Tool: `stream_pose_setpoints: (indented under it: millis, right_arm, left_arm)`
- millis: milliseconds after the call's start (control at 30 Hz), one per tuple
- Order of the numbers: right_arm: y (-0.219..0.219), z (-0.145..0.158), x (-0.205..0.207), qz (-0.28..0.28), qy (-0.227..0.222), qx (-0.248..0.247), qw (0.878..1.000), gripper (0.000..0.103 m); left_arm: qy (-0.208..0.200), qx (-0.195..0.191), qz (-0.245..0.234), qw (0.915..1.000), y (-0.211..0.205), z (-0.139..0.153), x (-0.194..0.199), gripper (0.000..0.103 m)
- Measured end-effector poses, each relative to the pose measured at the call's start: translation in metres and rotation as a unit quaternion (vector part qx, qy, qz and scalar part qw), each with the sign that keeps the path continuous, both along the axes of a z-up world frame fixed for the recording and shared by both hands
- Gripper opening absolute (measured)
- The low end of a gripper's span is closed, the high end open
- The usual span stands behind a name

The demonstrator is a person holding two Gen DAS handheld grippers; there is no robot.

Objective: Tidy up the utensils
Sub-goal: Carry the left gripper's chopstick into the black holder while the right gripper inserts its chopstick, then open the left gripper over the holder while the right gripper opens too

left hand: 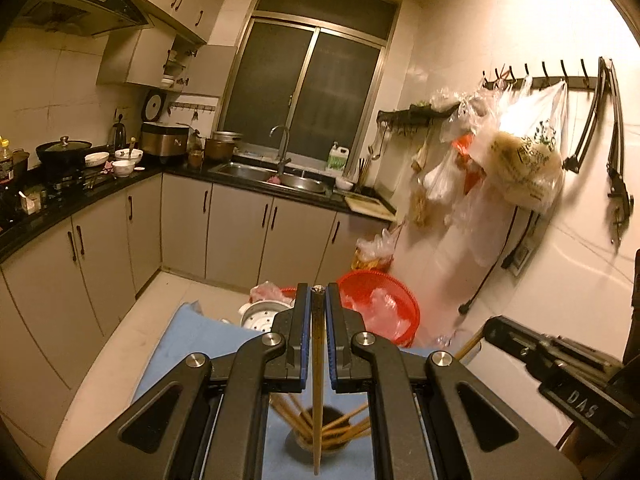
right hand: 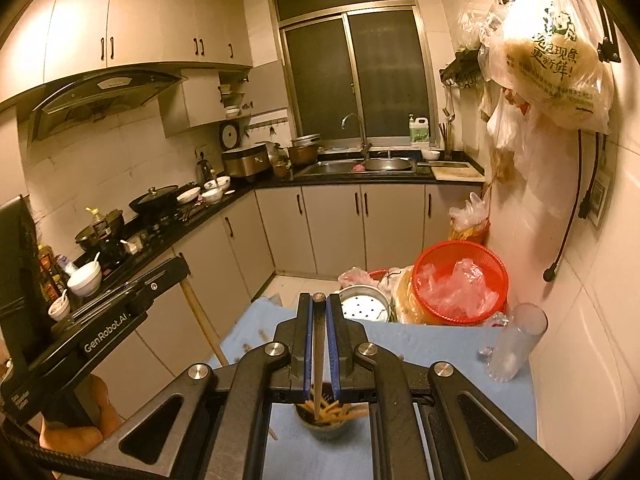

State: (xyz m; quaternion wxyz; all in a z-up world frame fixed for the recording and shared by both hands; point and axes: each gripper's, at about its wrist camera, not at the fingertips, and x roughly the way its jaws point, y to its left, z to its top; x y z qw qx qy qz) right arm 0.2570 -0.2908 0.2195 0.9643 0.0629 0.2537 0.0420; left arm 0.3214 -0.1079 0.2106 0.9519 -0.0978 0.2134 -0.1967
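Observation:
My left gripper [left hand: 318, 294] is shut on a brown chopstick [left hand: 317, 380] that points down into a dark cup [left hand: 320, 442] holding several chopsticks. My right gripper [right hand: 319, 300] is shut on another chopstick [right hand: 318, 364], its lower end over the same cup [right hand: 328, 424] of chopsticks. The cup stands on a blue cloth [right hand: 440, 352]. The right gripper's body [left hand: 560, 364] shows in the left wrist view with a chopstick end beside it; the left gripper's body [right hand: 104, 320] shows at the left of the right wrist view.
A red basket [right hand: 460, 284] with plastic bags, a white perforated steamer insert [right hand: 362, 306] and a clear glass [right hand: 516, 344] stand at the cloth's far edge. Plastic bags [right hand: 556, 60] hang on the right wall. Counters with pots, bowls and a sink [right hand: 360, 166] lie behind.

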Motion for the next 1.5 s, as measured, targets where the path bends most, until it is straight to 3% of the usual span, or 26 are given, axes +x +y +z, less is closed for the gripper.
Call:
stream_pose_setpoints:
  millis: [200, 433, 1100, 1500]
  right_arm:
    - [0.002, -0.020, 0.027, -0.001, 0.005, -0.009, 1.000, 0.007]
    - [0.000, -0.043, 0.046, -0.003, 0.012, -0.012, 1.000, 0.007]
    - [-0.013, -0.093, 0.055, 0.000, 0.058, -0.002, 0.998, 0.007]
    - [-0.014, -0.113, 0.053, 0.003, 0.076, 0.013, 0.997, 0.007]
  left_arm:
    - [-0.022, -0.018, 0.004, 0.9996, -0.013, -0.014, 0.016, 0.007]
    - [-0.031, -0.001, -0.003, 0.9995, -0.027, -0.040, 0.028, 0.006]
    - [0.040, 0.024, -0.004, 0.9989, -0.033, -0.115, 0.042, 0.007]
    - [0.053, 0.041, -0.012, 0.9977, -0.036, -0.127, 0.039, 0.007]
